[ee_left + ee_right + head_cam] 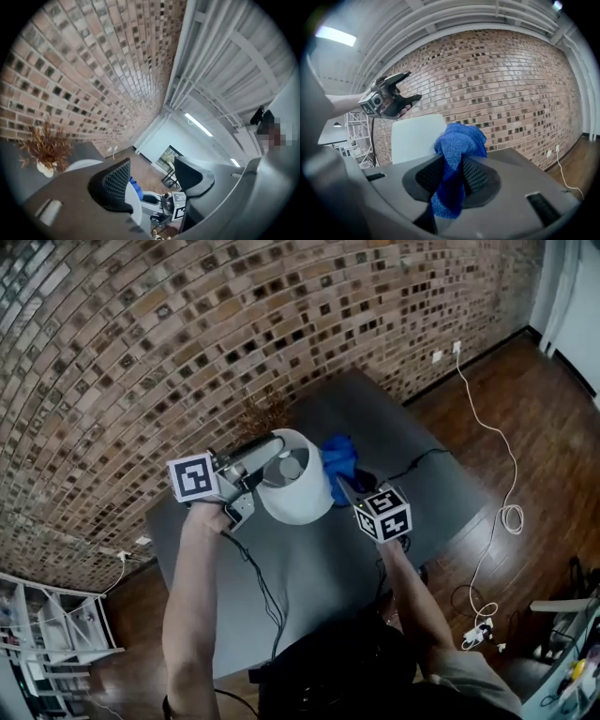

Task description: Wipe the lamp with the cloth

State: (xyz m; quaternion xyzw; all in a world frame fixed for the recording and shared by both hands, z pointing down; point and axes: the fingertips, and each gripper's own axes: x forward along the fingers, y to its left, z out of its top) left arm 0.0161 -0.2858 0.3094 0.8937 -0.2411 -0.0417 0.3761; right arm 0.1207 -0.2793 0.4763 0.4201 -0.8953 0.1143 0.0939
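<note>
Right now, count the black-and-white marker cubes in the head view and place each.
2. One cube rides the left gripper, left of the white cylindrical lamp shade; the other cube rides the right gripper, right of the shade. None seems hidden.

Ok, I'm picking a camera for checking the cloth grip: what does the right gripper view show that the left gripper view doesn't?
Only the right gripper view: the blue cloth pinched in the right gripper's jaws, and the left gripper seen whole, up near the lamp. Only the left gripper view: the dried plant, and the left jaws standing apart, empty. Both: the lamp's white shade, the brick wall, some blue cloth.
</note>
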